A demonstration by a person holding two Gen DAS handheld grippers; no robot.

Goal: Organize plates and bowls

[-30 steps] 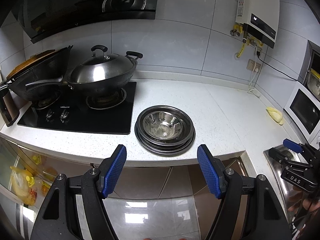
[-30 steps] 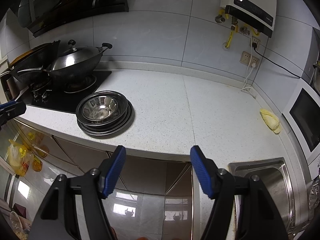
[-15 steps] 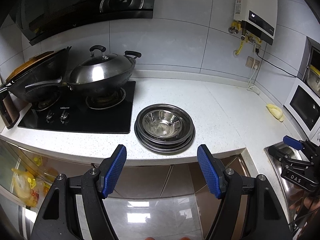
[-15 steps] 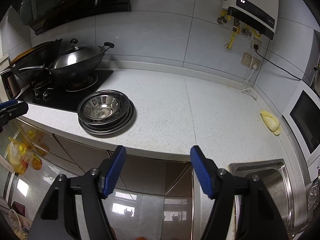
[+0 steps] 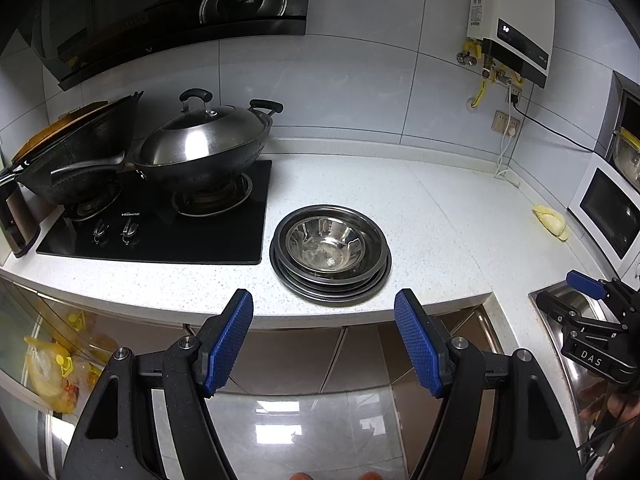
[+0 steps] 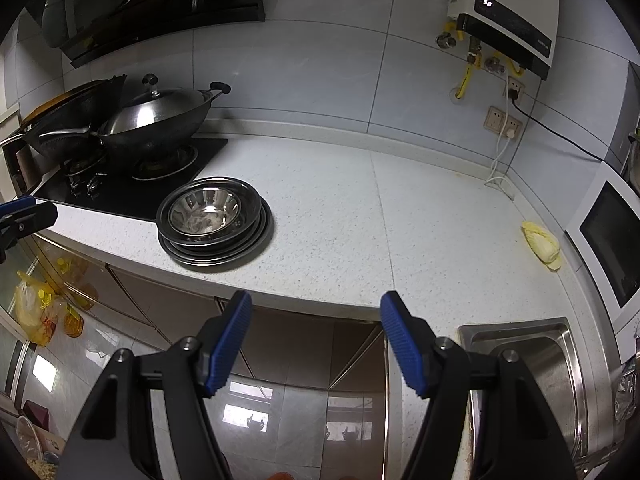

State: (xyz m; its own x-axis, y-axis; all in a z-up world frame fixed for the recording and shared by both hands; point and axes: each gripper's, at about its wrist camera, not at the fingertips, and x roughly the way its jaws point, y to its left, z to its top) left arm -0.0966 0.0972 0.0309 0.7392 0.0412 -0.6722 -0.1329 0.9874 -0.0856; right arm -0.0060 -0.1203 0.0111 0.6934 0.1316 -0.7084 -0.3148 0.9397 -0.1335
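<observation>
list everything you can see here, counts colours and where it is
bowl: 1, steel, atop the plates
plates: several, steel, stacked right of hob
lidded wok: 1, steel, right burner
dark wok: 1, black, left burner
hob: 1, black, counter left
cabbage piece: 1, yellow, by microwave
microwave: 1, white, far right
sink: 1, steel, counter right
water heater: 1, white, wall
left gripper: blue pads, open
right gripper: blue pads, open

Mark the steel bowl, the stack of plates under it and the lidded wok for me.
bowl [image 5: 329, 245], left wrist view, on its inner base.
stack of plates [image 5: 376, 280], left wrist view, on the right-hand rims below the bowl.
wok [image 5: 192, 144], left wrist view, on the steel lid.
</observation>
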